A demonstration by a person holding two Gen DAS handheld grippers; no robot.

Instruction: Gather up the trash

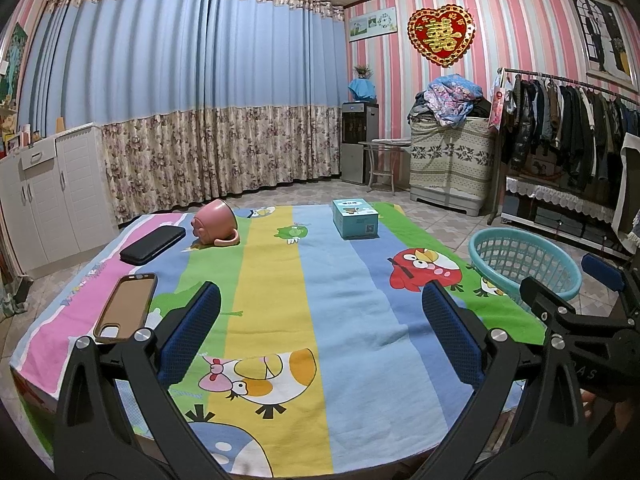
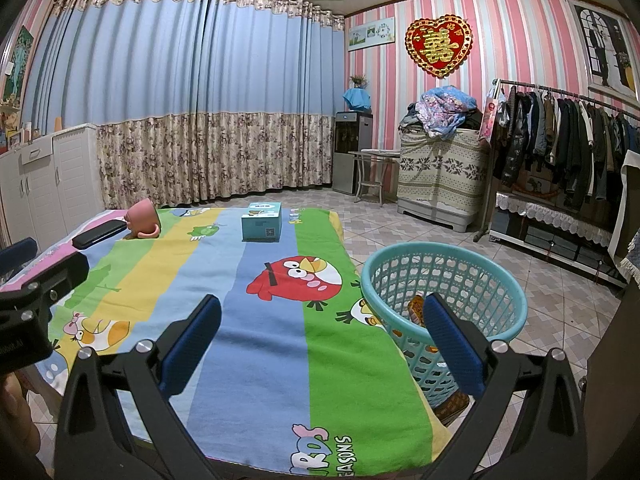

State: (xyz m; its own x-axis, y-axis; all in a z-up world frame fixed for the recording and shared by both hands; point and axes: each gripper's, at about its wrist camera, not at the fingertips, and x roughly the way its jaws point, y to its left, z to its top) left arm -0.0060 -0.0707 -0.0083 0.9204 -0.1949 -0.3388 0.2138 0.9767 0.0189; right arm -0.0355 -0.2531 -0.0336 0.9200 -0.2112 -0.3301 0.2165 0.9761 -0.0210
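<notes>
Trash mostly in — table nearly cleared

Both grippers, left (image 1: 320,336) and right (image 2: 322,346), hover wide open and empty; a wrapper (image 2: 417,309) lies in the basket (image 2: 516,292) — only box (image 1: 354,218), cup (image 1: 214,223), phones remain.

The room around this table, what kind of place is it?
Most likely a lived-in room in a home, perhaps a bedroom: a full clothes rack, floor-length curtains, a water dispenser, and a table with a cartoon cloth.
</notes>
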